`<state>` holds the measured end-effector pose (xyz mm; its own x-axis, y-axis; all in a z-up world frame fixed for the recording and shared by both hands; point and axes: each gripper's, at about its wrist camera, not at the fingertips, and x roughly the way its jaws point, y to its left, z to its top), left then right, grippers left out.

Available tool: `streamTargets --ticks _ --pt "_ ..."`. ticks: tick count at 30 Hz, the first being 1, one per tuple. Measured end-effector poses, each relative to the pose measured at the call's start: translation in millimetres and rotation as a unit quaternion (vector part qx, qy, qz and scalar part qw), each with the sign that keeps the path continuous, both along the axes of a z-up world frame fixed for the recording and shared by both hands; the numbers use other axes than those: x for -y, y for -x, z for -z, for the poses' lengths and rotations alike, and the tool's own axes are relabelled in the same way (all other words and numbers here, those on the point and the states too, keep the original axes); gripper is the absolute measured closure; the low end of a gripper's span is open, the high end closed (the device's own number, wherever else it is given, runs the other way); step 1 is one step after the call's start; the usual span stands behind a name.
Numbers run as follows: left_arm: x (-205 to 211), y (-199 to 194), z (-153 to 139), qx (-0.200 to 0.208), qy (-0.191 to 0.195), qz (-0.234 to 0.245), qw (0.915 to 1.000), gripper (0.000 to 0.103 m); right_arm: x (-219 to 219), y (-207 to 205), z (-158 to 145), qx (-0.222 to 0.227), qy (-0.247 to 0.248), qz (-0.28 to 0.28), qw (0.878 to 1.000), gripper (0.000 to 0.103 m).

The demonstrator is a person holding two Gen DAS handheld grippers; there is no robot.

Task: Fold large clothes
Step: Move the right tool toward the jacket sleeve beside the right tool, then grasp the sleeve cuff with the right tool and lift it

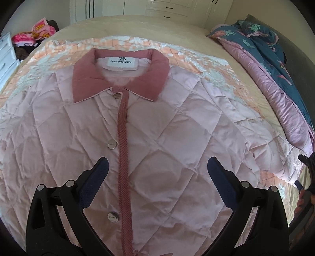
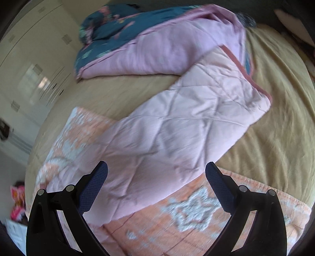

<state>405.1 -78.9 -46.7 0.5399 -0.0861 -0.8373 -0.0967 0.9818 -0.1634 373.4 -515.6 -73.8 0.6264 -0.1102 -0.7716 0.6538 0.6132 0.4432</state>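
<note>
A pink quilted jacket (image 1: 157, 126) lies flat and buttoned, front up, on the bed, with a darker rose collar (image 1: 120, 78) at the far end. My left gripper (image 1: 157, 167) is open and empty, hovering above the jacket's chest near the button strip. In the right wrist view the jacket's sleeve (image 2: 177, 126) stretches out up and to the right, its rose cuff (image 2: 250, 72) near the duvet. My right gripper (image 2: 156, 171) is open and empty, just above the sleeve's near end. The right gripper also shows at the right edge of the left wrist view (image 1: 305, 175).
An orange and white patterned blanket (image 2: 187, 220) lies under the jacket on a tan bedsheet (image 2: 275, 137). A bunched teal and lilac duvet (image 1: 275, 65) lies along the right side. White cabinets (image 1: 167, 7) stand beyond the bed, and a pile of bright pink clothes (image 1: 33, 35) lies at the far left.
</note>
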Motion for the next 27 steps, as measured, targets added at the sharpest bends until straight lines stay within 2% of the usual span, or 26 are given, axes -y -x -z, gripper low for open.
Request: streamTargets --ticks 4,10,18,20,21,22,25,27 --pt "-3 -8 1 -0.003 -0.012 -0.01 0.9999 0.009 20 3 23 -0.007 -0.033 0.048 0.998 0.004" --pt "-17 -20 0 -0.005 -0.003 -0.017 0.9998 0.009 45 -3 48 -0.012 -0.064 0.078 0.995 0.004" --pt "-36 -26 -12 0.012 0.001 -0.025 0.9996 0.009 74 -6 59 0.047 -0.085 0.097 0.991 0.005" --pt "-41 -25 -17 0.016 0.006 -0.029 0.9994 0.009 80 -5 59 0.055 -0.087 0.1 0.99 0.015" --pt "-44 -24 -19 0.018 0.005 -0.032 0.9993 0.009 82 -3 59 0.058 -0.089 0.102 0.989 0.024" --pt "-46 -23 -22 0.02 0.003 -0.034 0.9992 0.009 83 -2 59 0.06 -0.089 0.104 0.989 0.042" --pt "-54 -19 -31 0.028 0.002 -0.039 0.9989 0.009 89 8 55 0.097 -0.103 0.105 0.984 0.074" --pt "-59 -15 -37 0.03 0.002 -0.043 0.9986 0.009 87 13 45 0.113 -0.085 0.095 0.985 0.08"
